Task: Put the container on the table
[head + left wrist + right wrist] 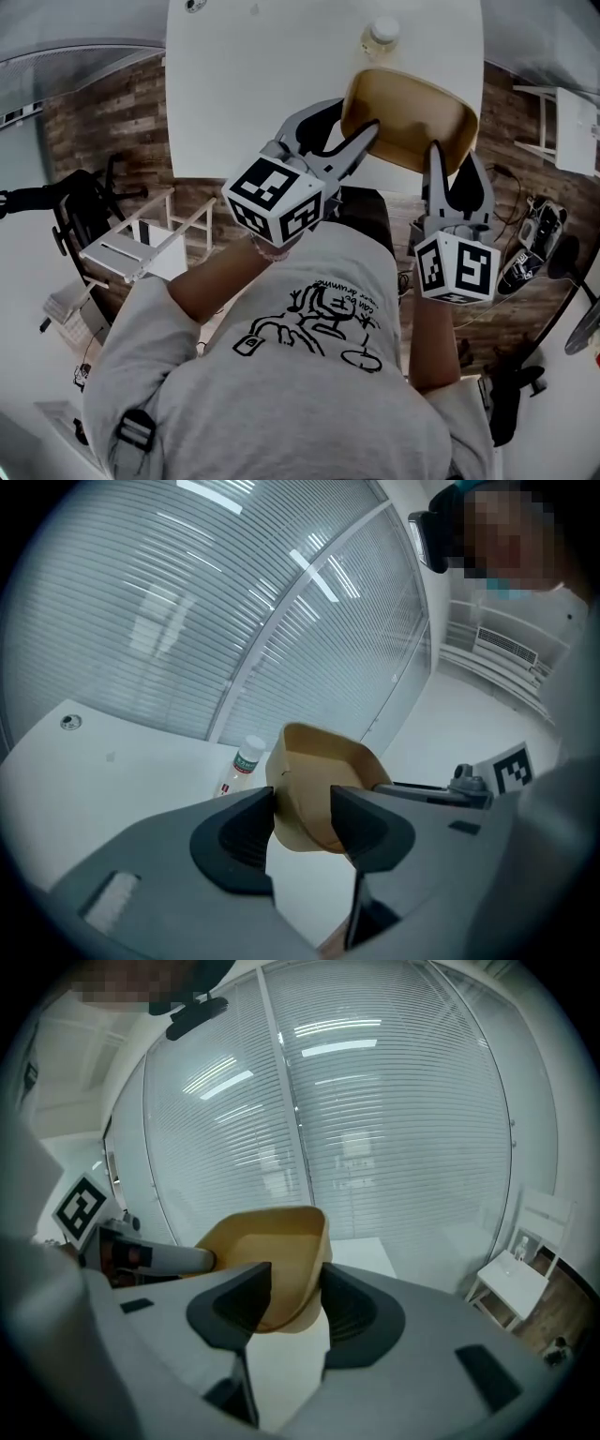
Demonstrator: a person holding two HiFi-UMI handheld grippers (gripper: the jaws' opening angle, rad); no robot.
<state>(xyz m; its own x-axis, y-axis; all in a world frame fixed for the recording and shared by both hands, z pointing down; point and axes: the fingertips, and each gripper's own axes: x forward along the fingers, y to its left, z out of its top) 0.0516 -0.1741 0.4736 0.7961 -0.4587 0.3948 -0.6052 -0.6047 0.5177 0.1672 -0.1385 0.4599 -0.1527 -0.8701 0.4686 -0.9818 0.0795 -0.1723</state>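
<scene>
state: container [408,117] is held tilted over the near edge of the table [244,75] | grip: left gripper [302,819] is clamped on one side wall, right gripper [295,1302] on the opposite wall, so the load is shared | bottle [382,35] is left apart beyond

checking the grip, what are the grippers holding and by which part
The tan container: left gripper has its fingers clamped on the left wall's rim, right gripper on the right wall's.
</scene>
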